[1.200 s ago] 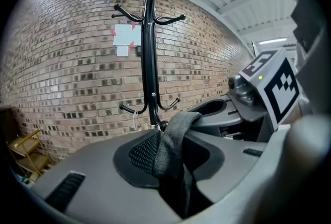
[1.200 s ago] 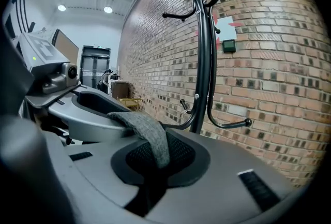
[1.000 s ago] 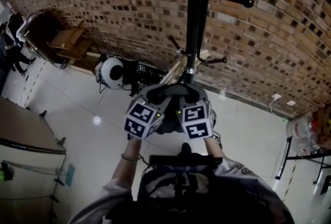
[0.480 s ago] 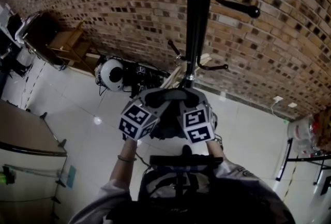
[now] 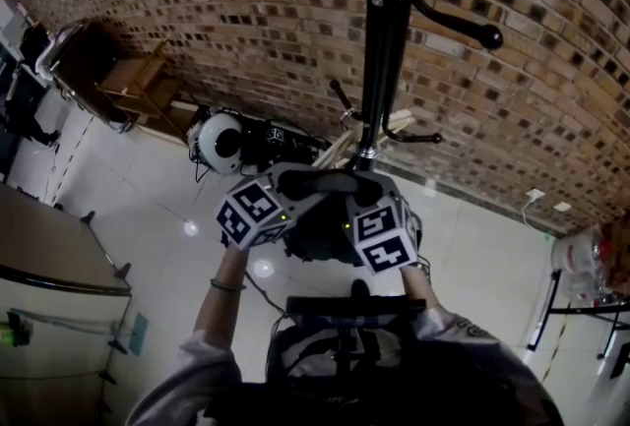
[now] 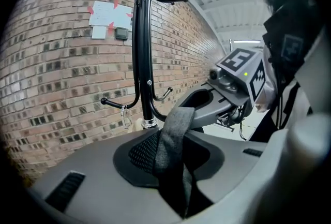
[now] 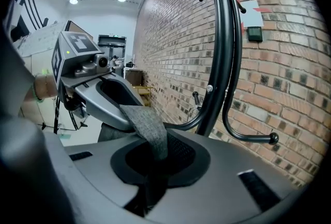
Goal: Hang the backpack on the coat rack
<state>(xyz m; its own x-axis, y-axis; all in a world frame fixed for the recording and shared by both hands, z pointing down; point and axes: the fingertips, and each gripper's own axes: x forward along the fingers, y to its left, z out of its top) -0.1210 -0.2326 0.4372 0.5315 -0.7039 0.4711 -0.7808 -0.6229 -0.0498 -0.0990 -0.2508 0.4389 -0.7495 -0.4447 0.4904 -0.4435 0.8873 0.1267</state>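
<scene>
Left tool and right tool each clamp the grey strap, stretched between them, with the backpack hanging below, just before the coat rack. Keep that loop taut and open, then raise it over a hook. Only the head view shows the backpack's body; the gripper views show the clamping.

One coat rack, one backpack strap, two grippers: left gripper, right gripper. And one white helmet-shaped thing.
</scene>
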